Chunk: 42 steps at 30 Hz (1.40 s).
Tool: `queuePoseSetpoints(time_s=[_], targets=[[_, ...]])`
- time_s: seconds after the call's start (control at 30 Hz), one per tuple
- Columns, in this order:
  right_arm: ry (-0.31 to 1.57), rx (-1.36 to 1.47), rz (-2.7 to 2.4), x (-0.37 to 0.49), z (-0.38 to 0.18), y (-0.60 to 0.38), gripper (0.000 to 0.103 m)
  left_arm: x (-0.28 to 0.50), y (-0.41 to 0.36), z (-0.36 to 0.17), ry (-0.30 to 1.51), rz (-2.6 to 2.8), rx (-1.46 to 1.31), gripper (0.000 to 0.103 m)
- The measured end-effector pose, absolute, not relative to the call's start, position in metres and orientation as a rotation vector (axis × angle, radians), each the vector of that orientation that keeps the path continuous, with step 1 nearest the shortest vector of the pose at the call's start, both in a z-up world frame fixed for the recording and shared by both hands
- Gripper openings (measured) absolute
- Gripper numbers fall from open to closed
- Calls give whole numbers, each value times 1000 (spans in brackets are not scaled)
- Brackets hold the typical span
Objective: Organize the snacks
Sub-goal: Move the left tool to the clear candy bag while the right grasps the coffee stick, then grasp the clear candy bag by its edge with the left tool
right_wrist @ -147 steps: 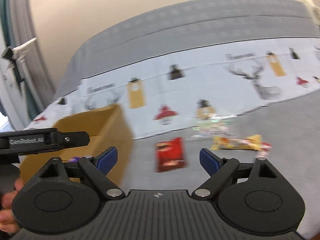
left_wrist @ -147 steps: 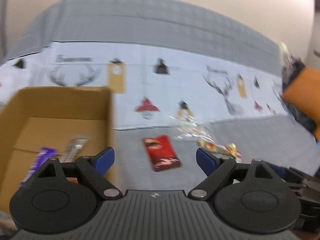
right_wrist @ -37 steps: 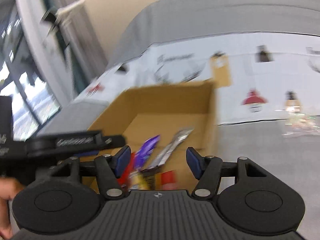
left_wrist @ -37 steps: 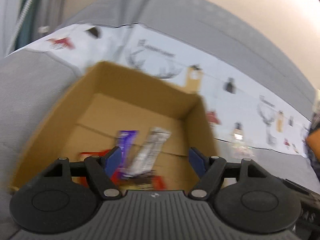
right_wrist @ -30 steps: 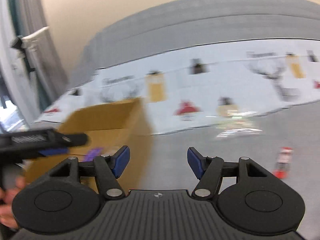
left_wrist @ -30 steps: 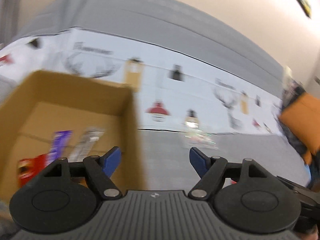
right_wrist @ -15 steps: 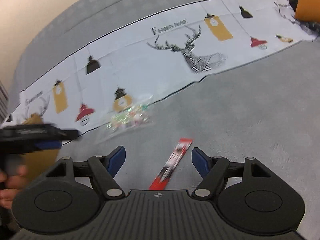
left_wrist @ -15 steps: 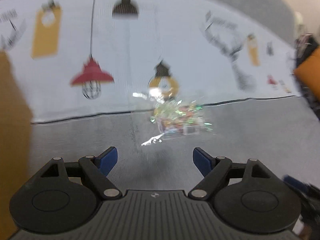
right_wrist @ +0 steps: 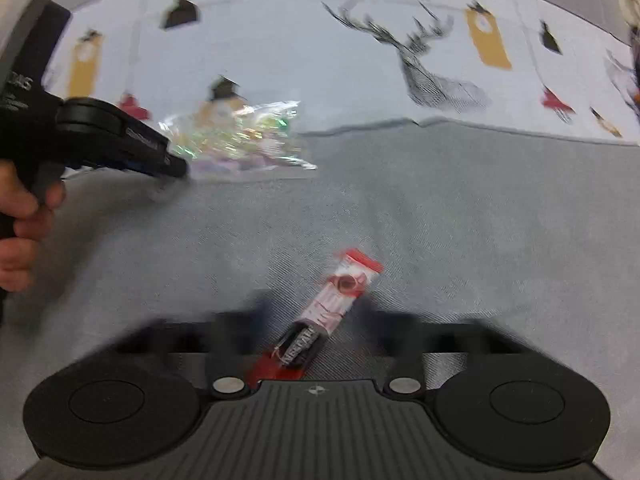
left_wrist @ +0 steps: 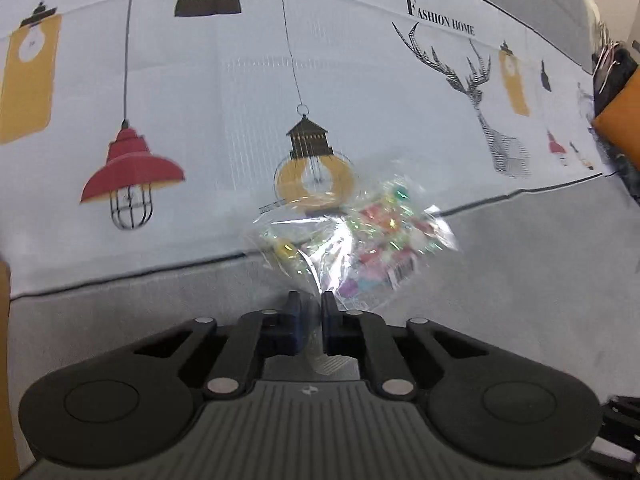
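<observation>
My left gripper (left_wrist: 307, 307) is shut on the near corner of a clear bag of coloured candies (left_wrist: 360, 236), which lies at the edge of the printed cloth. The right wrist view shows that gripper (right_wrist: 176, 168) from the side, pinching the same bag (right_wrist: 240, 140). A red and white snack stick (right_wrist: 320, 320) lies on the grey surface between the fingers of my right gripper (right_wrist: 316, 312). Those fingers are blurred by motion and stand apart on either side of the stick.
A white cloth (left_wrist: 240, 80) printed with lamps and deer covers the far part of the grey surface (right_wrist: 480, 220). The cardboard box edge (left_wrist: 4, 360) shows at the far left. An orange cushion (left_wrist: 620, 124) sits at the right.
My left gripper has moved up to the candy bag and shut on its corner. My right gripper has dropped lower over the red snack stick and its fingers are moving.
</observation>
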State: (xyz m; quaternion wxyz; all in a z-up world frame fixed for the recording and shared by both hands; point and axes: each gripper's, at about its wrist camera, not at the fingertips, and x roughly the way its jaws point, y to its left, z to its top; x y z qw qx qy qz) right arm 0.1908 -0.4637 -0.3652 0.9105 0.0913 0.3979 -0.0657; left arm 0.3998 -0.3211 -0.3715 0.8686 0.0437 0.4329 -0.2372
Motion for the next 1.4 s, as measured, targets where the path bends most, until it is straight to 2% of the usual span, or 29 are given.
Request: queuePoseSetpoints(time_s=[0.5,0.73,0.9,1.0,1.07,1.2,1.27,1.37,1.4], targets=[[759,339,-36,159,-347,-449,9,260,-218,-334,997,-493,31,9],[769,312,2,171,-351,-433,9,254,-213,-349,1024,-507,14,13],[780,326,28,182,-359,-430,10,254,-224,-352,972,-498,70,16],[785,306,36,184,-359,-426,10,255,-228,-352,949,-478,79,27],[786,313,38,185,-360,-427,10,257,-231,-352,936,-450,80,50],[787,321,42,185,-359,-429,10,259,-237,-355,933,-430,107,68],[787,324,44,185,-360,-429,10,259,-240,-358,938,-399,139,82],[789,337,57,185,-359,-429,10,262,-240,-361,937,-333,156,89],[790,339,64,185,-359,-428,11,264,-237,-361,933,-302,150,87]])
